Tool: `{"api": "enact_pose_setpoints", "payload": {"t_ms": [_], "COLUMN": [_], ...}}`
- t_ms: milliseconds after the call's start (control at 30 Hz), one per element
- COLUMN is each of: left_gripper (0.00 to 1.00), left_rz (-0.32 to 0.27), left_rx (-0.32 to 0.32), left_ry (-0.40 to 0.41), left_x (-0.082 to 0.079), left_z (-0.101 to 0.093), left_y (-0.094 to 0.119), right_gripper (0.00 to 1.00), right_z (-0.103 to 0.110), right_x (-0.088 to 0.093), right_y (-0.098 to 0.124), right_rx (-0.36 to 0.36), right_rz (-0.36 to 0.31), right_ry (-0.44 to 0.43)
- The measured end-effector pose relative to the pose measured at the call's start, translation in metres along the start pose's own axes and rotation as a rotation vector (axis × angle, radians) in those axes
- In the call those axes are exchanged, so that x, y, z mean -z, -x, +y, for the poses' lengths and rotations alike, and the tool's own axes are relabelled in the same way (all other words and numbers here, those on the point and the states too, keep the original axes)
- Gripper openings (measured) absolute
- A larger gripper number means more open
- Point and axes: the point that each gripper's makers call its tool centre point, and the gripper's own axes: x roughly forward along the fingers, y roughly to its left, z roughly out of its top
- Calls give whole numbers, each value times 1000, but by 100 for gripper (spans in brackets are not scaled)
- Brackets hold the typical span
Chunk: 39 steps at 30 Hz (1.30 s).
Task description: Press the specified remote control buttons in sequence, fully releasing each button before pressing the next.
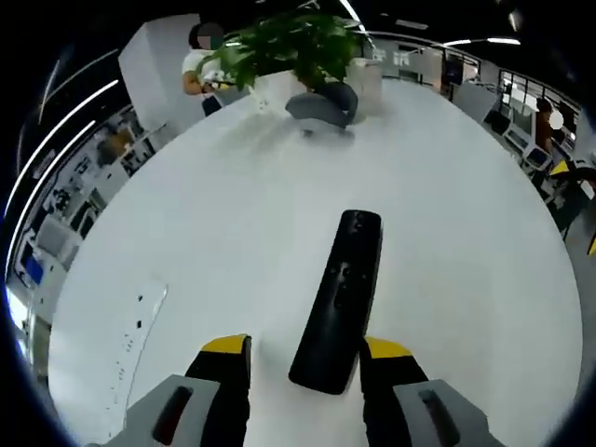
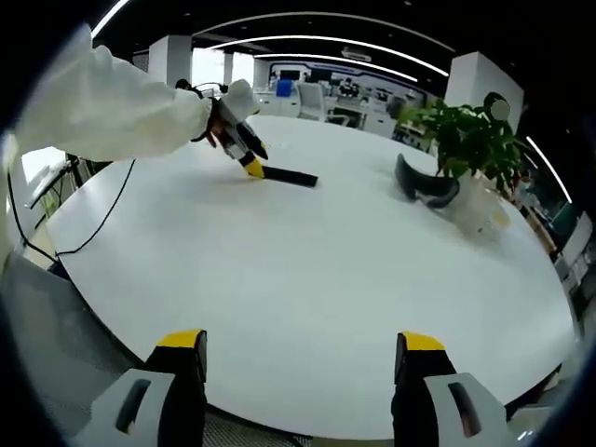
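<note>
My left tongs (image 1: 305,352) sit closest to me, their two yellow-tipped jaws one on each side of the near end of the black remote (image 1: 339,300). I cannot tell if the jaws squeeze the remote or just sit beside it. The remote lies flat on the white worktop (image 1: 233,233) and points away from me toward the plant. To the left of the remote, near the worktop edge, lies a clear flat sheet (image 1: 133,337). Far past the remote stands a green plant (image 1: 289,47) in a white pot (image 1: 365,79), with a dark grey curved thing (image 1: 321,104) just in front of it. Behind the plant, a person (image 1: 200,70) stands by a white pillar. My right tongs (image 2: 296,352) are wide apart over the near edge of the worktop, with nothing between them. From there I see the remote far off, with the left tongs at its end, held by an arm in a white sleeve (image 2: 102,107).
</note>
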Motion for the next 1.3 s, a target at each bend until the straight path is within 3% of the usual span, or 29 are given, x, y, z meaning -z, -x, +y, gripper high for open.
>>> {"api": "enact_pose_setpoints", "payload": {"t_ms": [100,300,633,900,1300], "left_gripper": [59,62,78,84,84], "left_rz": [-37,-134,-269,-302,-358], "left_rx": [-45,-51,-55,-77,-183], "left_ry": [102,276,371,433,545], "left_x": [-1,-4,-6,14,64], "left_z": [-4,-16,-44,-71,-114], "left_y": [2,15,66,114,184], "right_gripper": [83,85,87,88,91], "right_z": [-3,-4,-5,-1,5], "right_x": [0,0,-2,-5,-13], "right_y": [1,2,3,5,9], "right_rx": [11,23,24,13,-6], "right_rz": [-8,-15,-33,-62,-115], "right_ry": [-2,5,-10,-7,-18]}}
